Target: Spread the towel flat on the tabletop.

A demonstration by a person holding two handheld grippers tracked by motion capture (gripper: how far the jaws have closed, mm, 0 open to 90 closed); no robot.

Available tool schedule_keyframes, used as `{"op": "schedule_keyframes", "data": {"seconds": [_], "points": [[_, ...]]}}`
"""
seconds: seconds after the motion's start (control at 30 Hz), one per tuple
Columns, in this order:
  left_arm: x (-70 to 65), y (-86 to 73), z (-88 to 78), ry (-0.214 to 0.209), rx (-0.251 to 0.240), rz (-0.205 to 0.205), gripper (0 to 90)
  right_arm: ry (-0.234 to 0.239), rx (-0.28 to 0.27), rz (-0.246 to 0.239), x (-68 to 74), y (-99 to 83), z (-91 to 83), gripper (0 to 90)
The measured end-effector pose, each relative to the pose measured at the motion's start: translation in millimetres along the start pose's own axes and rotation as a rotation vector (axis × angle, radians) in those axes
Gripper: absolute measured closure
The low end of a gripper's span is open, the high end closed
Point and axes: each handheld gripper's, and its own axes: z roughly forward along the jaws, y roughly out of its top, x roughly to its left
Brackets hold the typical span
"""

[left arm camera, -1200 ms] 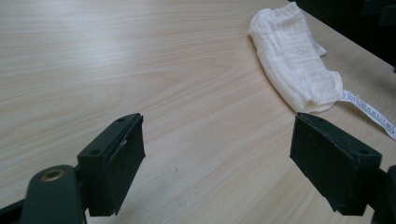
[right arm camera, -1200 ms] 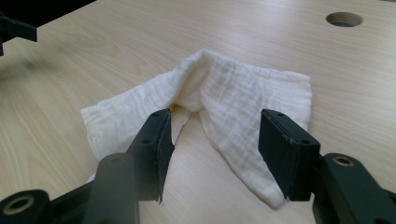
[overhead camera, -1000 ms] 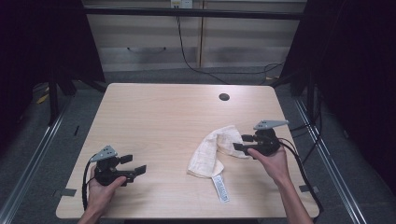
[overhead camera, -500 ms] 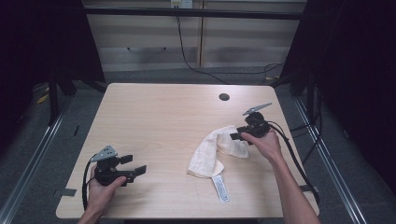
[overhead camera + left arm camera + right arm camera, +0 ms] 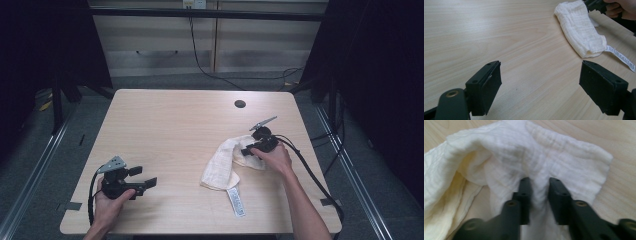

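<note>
The white cloth [image 5: 227,162] lies crumpled on the right half of the wooden table [image 5: 170,125], towards the person's edge, well apart from the left gripper [image 5: 142,177] and directly under the right gripper [image 5: 246,150]. The right gripper sits at the cloth's far right end, and its jaws have just been closing: in the right gripper view a ridge of the cloth [image 5: 531,165] is bunched up between the two black jaws, which pinch it. The cloth's long axis runs diagonally, from that pinched end down and left towards the near edge, where the thicker folded end rests. A white label [image 5: 235,201] trails from this near end, flat on the table. The left gripper rests near the table's near left corner, its jaws spread wide over bare wood, pointing towards the cloth [image 5: 581,32].
</note>
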Motion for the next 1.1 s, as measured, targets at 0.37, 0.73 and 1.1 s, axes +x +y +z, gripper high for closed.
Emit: {"op": "schedule_keyframes", "data": {"seconds": [0.37, 0.73, 1.1], "points": [[-0.4, -0.1, -1.1, 0.002, -0.003, -0.003, 17.7, 0.092, -0.095, -0.014, 21.0, -2.5, -17.0, 87.6], [-1.8, -0.2, 0.2, 0.0, 0.002, 0.007, 18.7, 0.12, -0.098, -0.077, 68.3, -28.5, -14.4, 87.6], [-2.1, -0.6, 0.6, 0.0, 0.008, 0.007, 18.9, 0.132, -0.117, -0.075, 77.0, -39.4, 4.6, 71.4]]}}
